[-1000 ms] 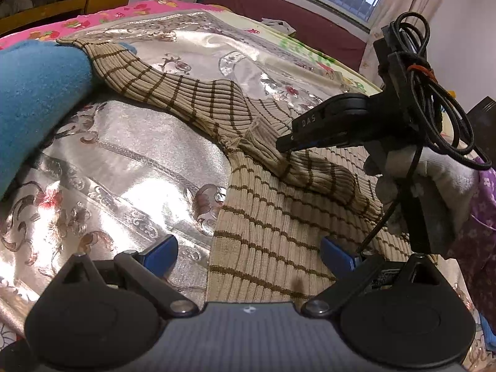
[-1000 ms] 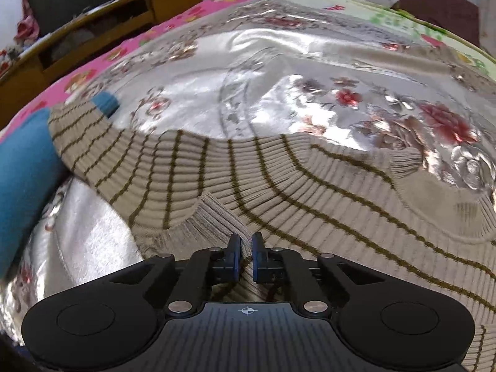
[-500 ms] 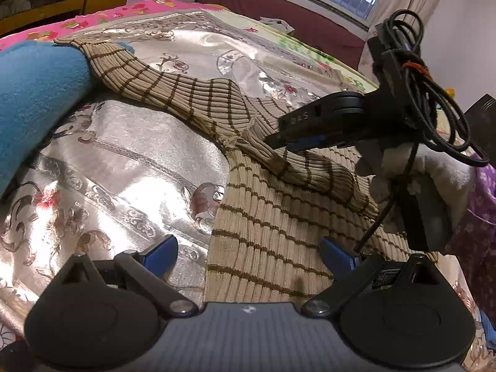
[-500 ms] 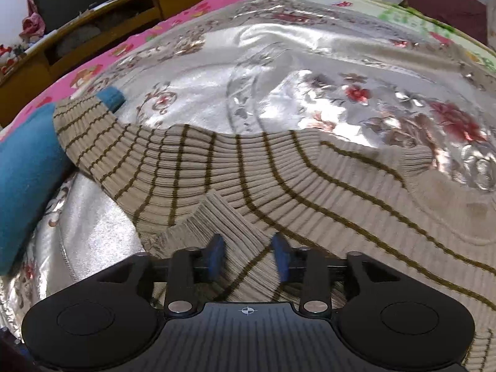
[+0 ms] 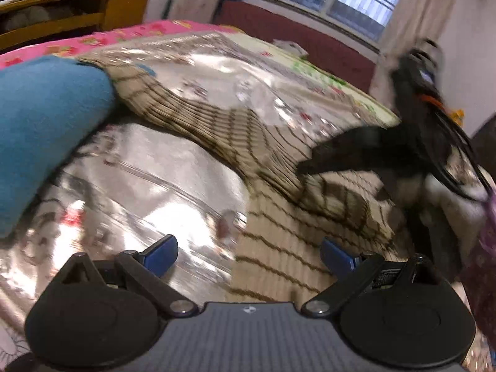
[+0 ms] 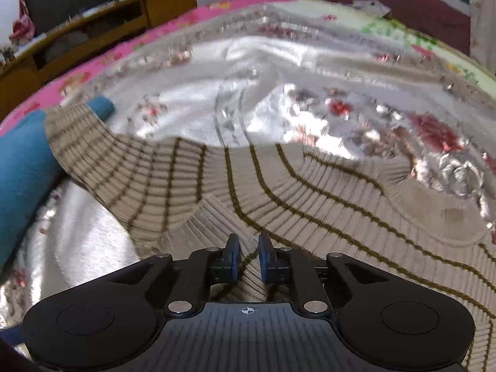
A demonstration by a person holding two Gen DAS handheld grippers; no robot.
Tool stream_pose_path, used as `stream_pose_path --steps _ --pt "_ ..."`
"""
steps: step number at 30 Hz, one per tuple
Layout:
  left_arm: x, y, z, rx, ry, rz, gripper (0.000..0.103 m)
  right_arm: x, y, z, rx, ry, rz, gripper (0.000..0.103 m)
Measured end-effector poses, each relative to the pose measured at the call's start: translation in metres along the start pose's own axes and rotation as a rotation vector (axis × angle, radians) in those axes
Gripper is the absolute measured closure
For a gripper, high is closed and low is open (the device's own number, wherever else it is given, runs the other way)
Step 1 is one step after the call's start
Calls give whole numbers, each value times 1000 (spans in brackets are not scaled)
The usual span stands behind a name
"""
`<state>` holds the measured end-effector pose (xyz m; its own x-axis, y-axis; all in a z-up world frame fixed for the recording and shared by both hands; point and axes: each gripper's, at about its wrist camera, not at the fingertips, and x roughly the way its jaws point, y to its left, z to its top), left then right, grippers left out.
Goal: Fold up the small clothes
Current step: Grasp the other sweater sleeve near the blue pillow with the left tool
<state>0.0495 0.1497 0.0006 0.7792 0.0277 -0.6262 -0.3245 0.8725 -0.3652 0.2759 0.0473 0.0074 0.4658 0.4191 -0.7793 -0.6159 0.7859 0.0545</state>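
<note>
A beige ribbed sweater (image 6: 310, 204) with thin brown stripes lies spread across the middle and lower right of the frame on a shiny silver floral bedspread (image 6: 279, 62), one sleeve (image 5: 198, 117) trailing toward the upper left, where its cuff rests against a blue fleece garment (image 5: 46, 124). The knit looks soft, light and stretchy, likely to sag and drag rather than hold a crease, and the satin beneath looks slick; a seam, cuff or hem seems the surest place to take hold. At bottom centre, the right gripper (image 6: 247, 255) has its blue fingers nearly together, pinching a raised fold of the sweater near the armpit. The left gripper (image 5: 248, 254) hovers with fingers spread wide, holding nothing, over the sweater's edge. A wooden cabinet (image 6: 93, 31) stands at upper left.
</note>
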Motion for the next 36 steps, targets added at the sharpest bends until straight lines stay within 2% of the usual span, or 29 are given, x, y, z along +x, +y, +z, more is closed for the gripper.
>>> stream_pose_path --steps 2,5,7,9,12,15,21,27,28,30,33,36 --pt "-6 10 9 -21 -35 24 1 -21 1 -6 16 -58 13 84" --pt "-12 27 29 -6 -118 115 1 -53 1 -24 22 -135 44 78" --pt "-9 40 48 -5 -154 172 1 -71 1 -42 43 -159 71 77" --pt "-1 58 70 -42 -170 199 2 -82 0 -58 83 -166 102 77" --pt "20 83 95 -109 -145 206 5 -92 -1 -84 169 -159 151 77" --pt "42 95 107 -163 -126 191 8 -96 -6 -105 266 -151 199 77" --pt "76 84 113 -162 -143 215 9 -101 -18 -130 382 -149 270 75" --pt "104 78 110 -242 -131 210 10 -108 -26 -144 413 -166 287 75" --pt "107 79 109 -253 -132 217 13 -109 -27 -146 419 -164 290 75" --pt "109 84 109 -277 -135 247 34 -109 -28 -152 431 -159 299 75" --pt "106 97 112 -347 -148 260 53 -110 -29 -160 444 -153 305 75" --pt "106 106 116 -389 -151 248 60 -109 -32 -167 467 -146 306 75"
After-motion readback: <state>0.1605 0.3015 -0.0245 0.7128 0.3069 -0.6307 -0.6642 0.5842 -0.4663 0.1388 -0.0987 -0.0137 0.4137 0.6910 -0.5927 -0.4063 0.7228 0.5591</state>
